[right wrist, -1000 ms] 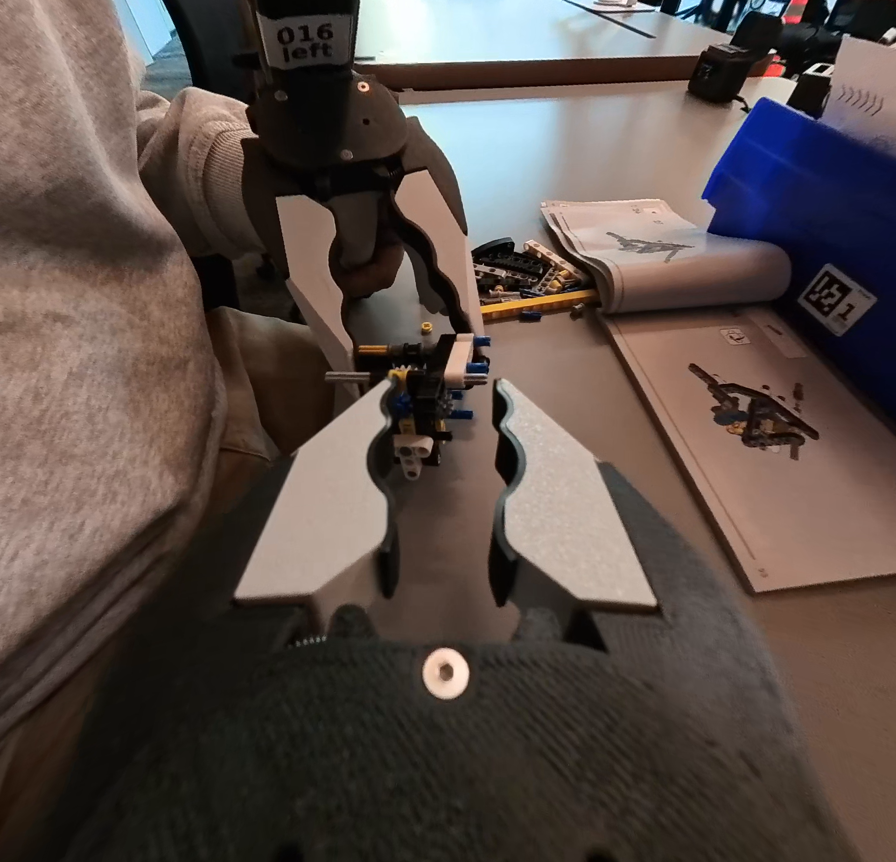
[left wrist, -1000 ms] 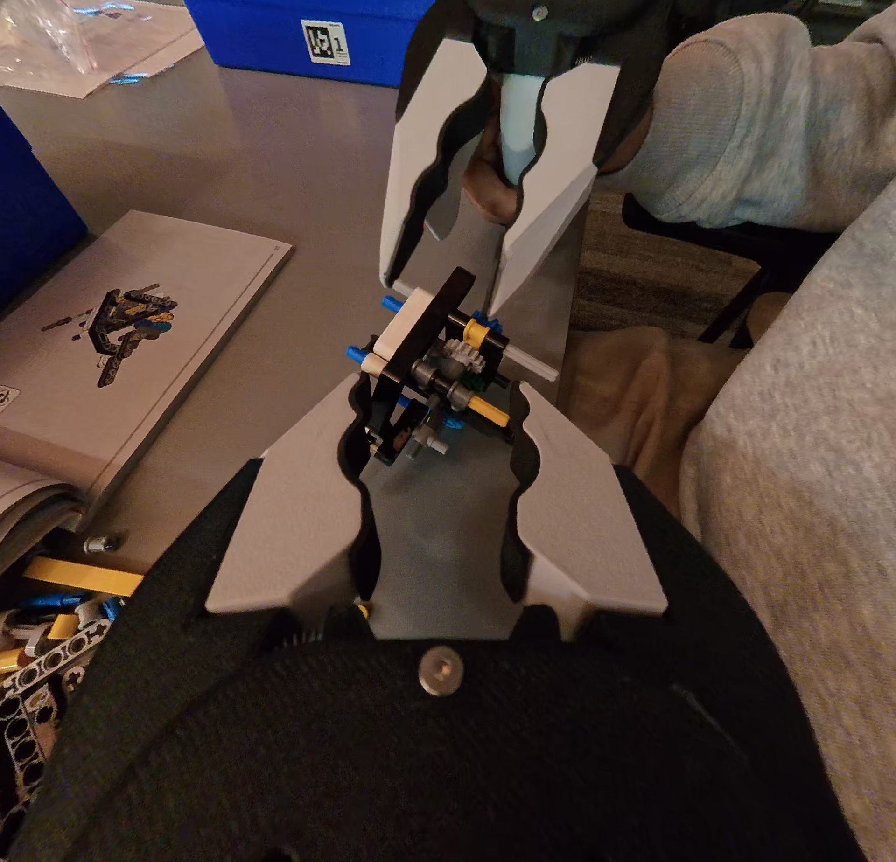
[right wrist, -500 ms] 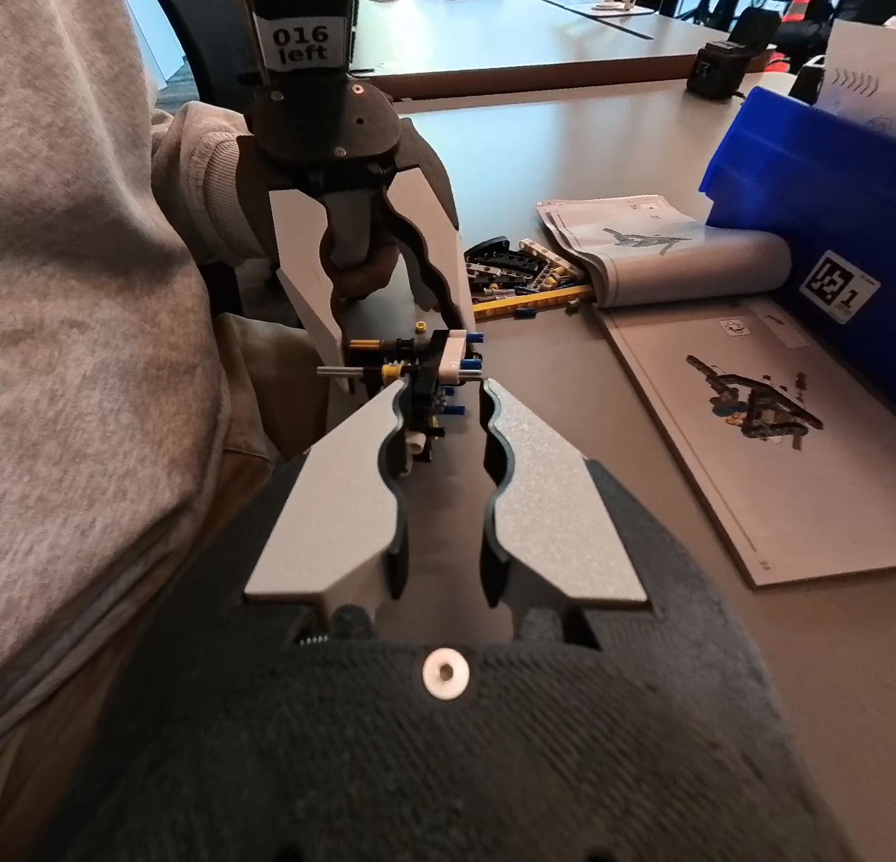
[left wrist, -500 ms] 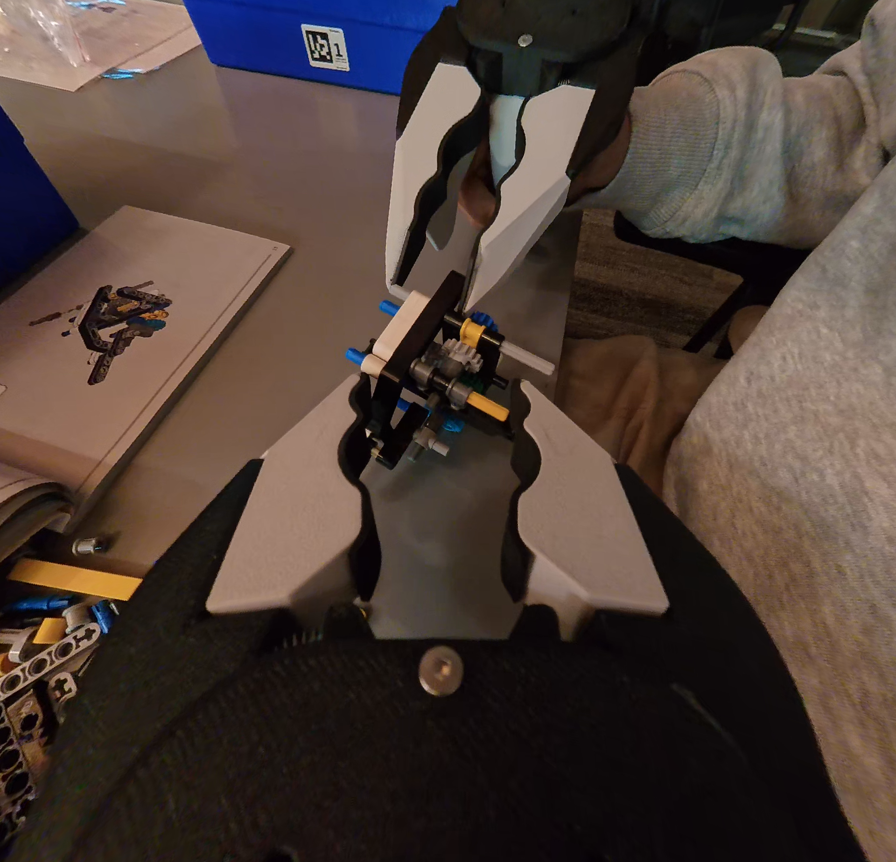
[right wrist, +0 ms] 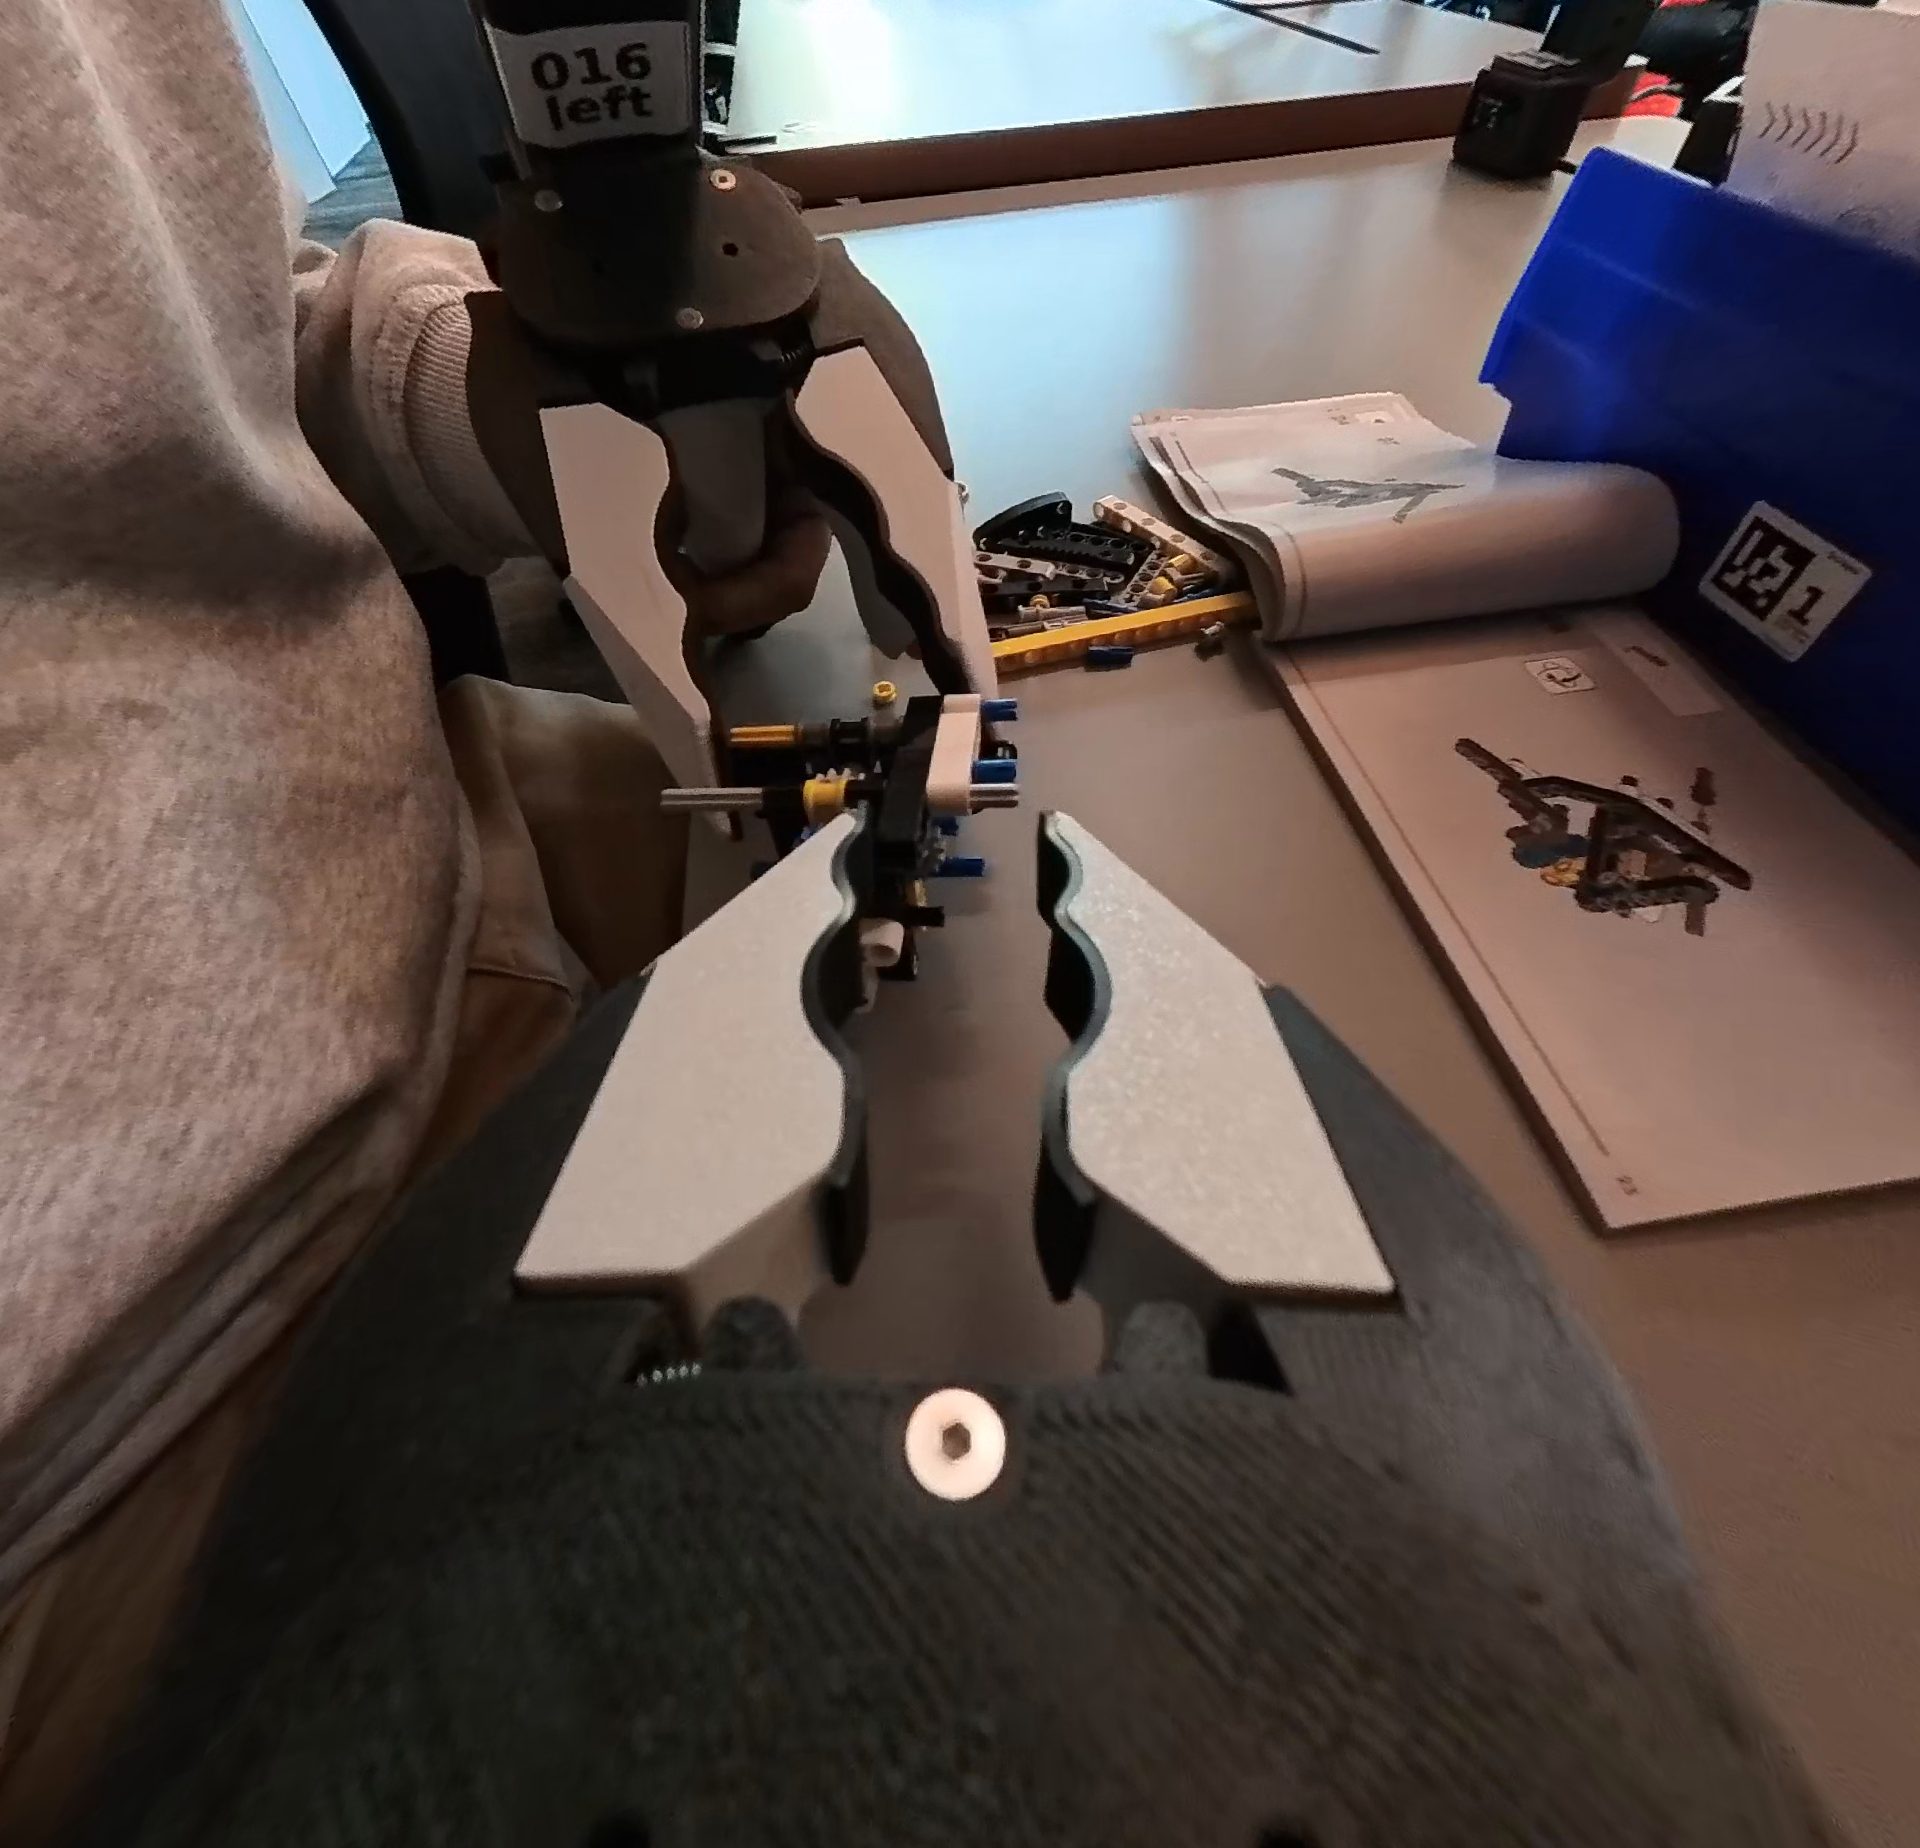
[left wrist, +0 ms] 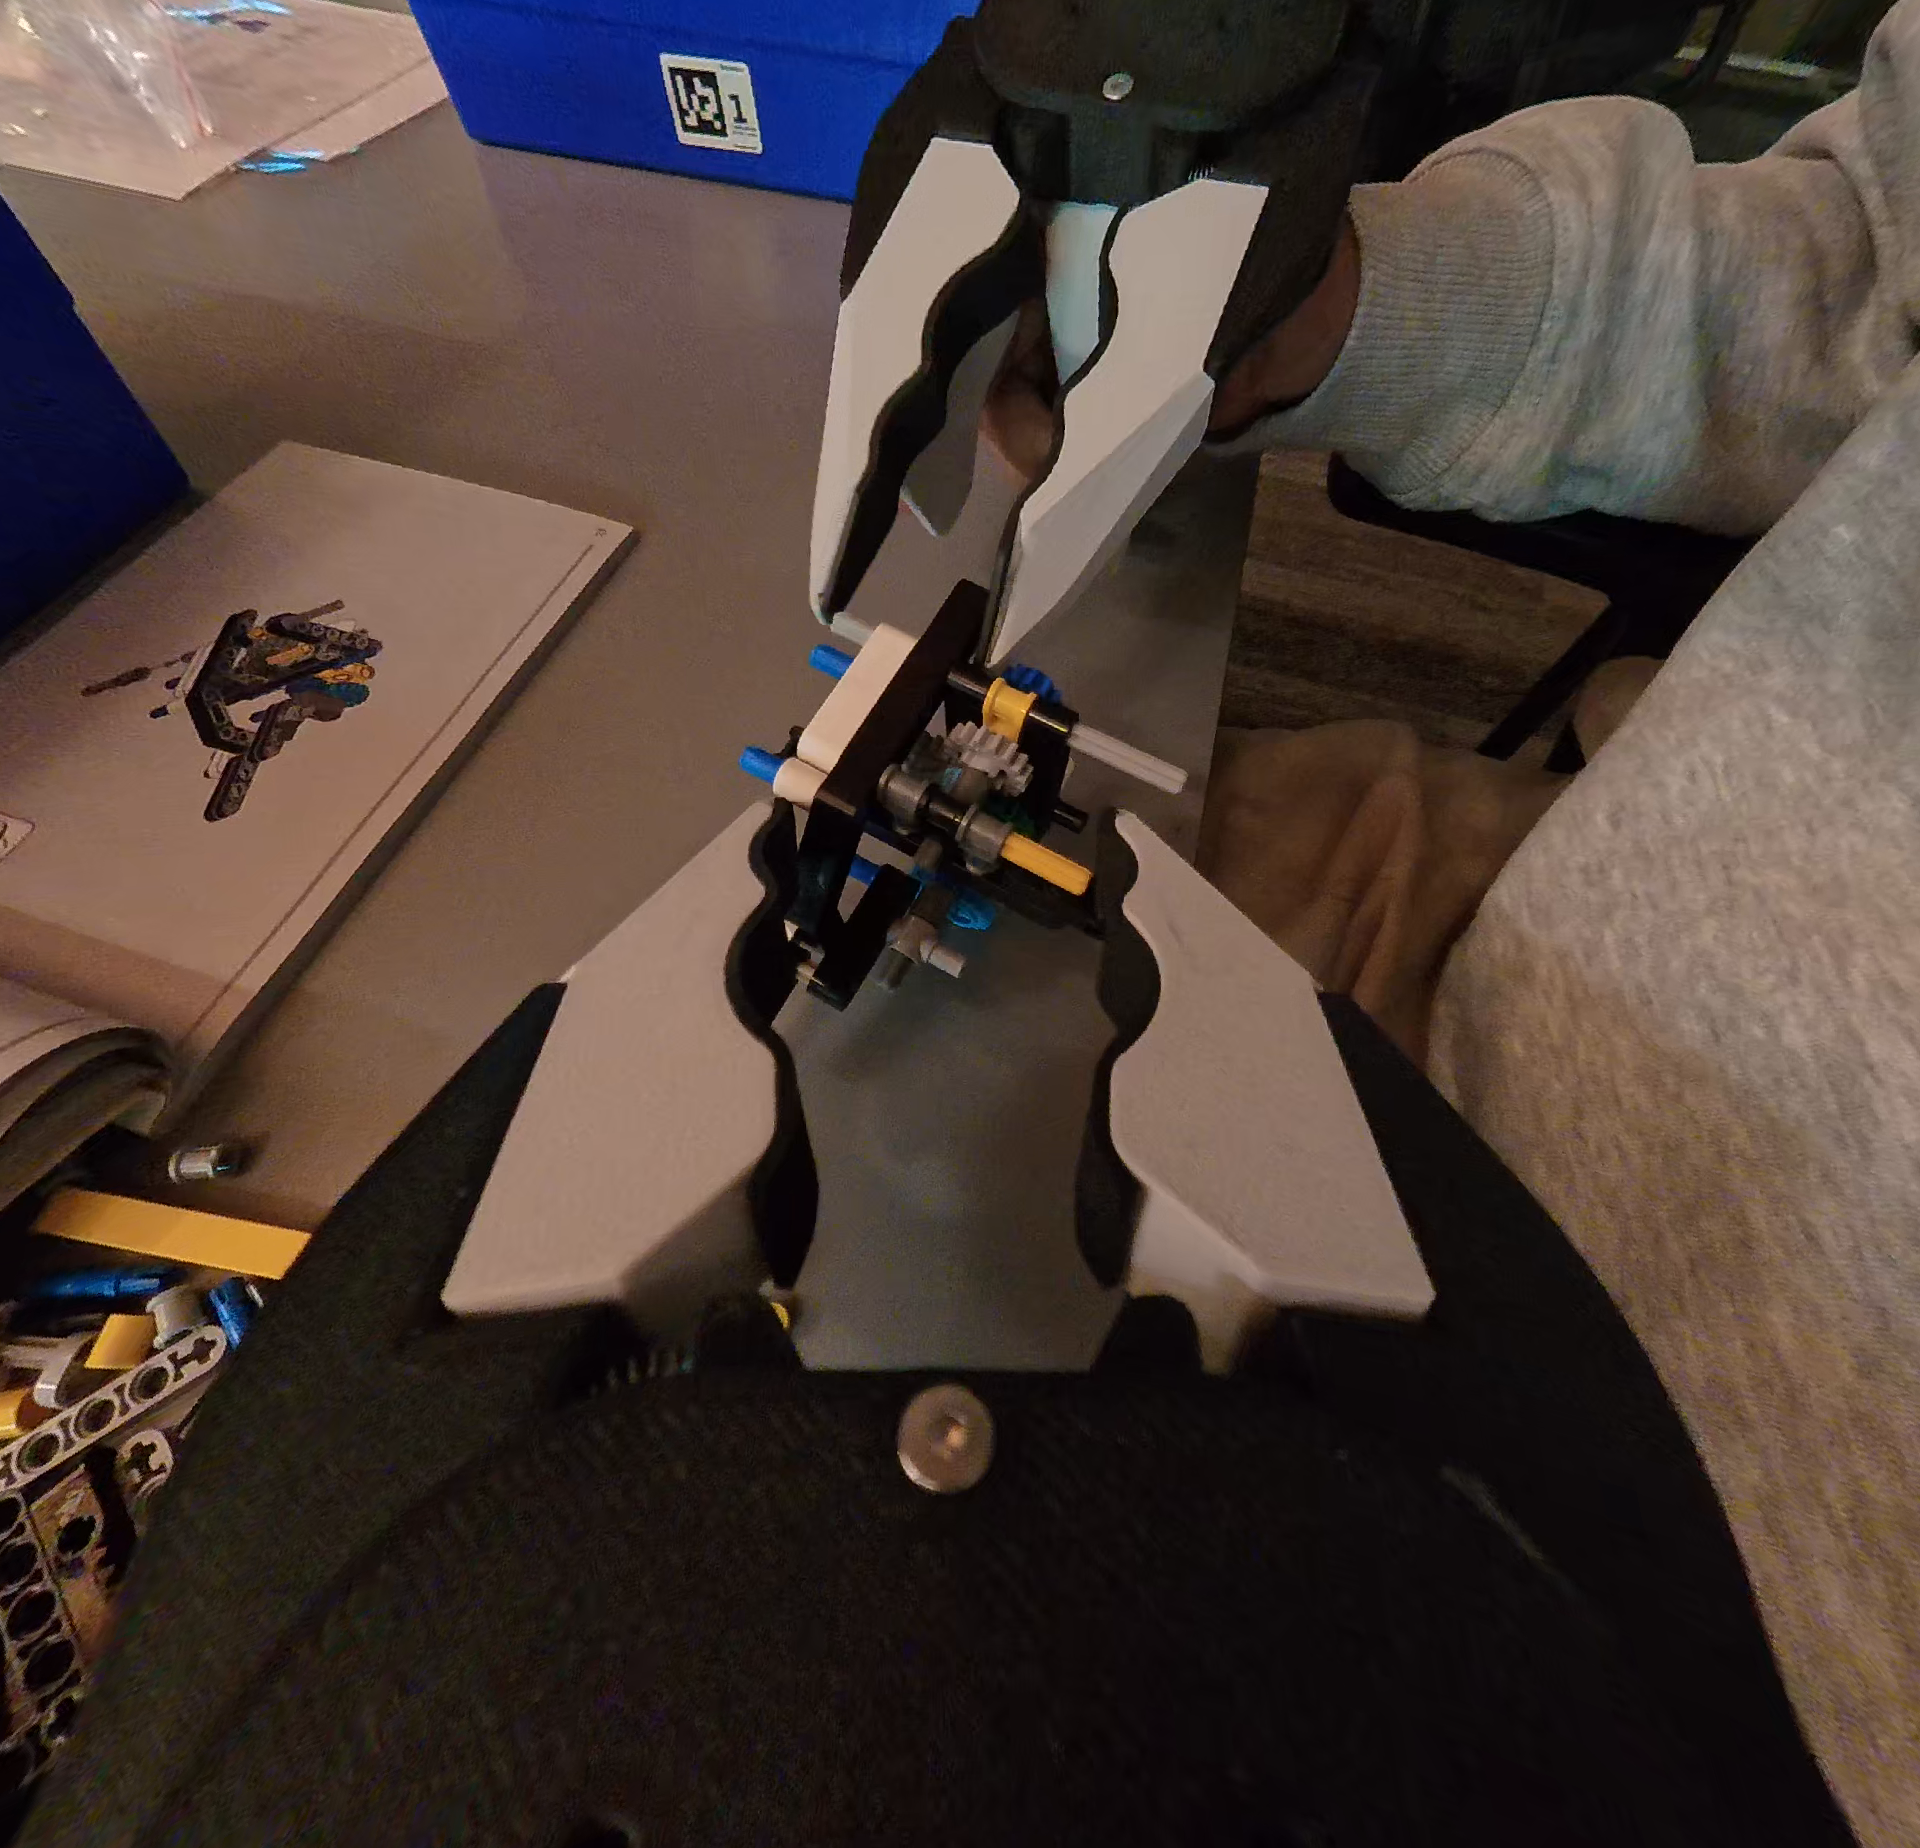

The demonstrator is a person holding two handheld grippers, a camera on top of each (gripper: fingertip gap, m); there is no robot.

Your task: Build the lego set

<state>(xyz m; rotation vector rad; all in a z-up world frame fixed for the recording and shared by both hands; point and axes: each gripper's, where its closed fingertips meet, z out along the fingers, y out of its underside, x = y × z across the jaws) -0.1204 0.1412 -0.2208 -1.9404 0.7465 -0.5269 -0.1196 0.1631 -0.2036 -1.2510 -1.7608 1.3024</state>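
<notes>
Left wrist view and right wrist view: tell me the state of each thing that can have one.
left gripper: shut on the lego assembly, gripping it by its sides.
right gripper: open, one finger against the assembly, the other clear.
lego assembly: partly built, held tilted.
instruction booklet: open, earlier pages rolled back.
loose pieces: heaped beside the booklet, unused.

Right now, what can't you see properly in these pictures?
1. Lego assembly: right wrist view, its lower half sits behind a finger of the right gripper.
2. Loose parts pile: left wrist view, cut off by the left edge and the body of the left gripper.
3. Blue bin: both views, its walls hide whatever is inside.
</notes>
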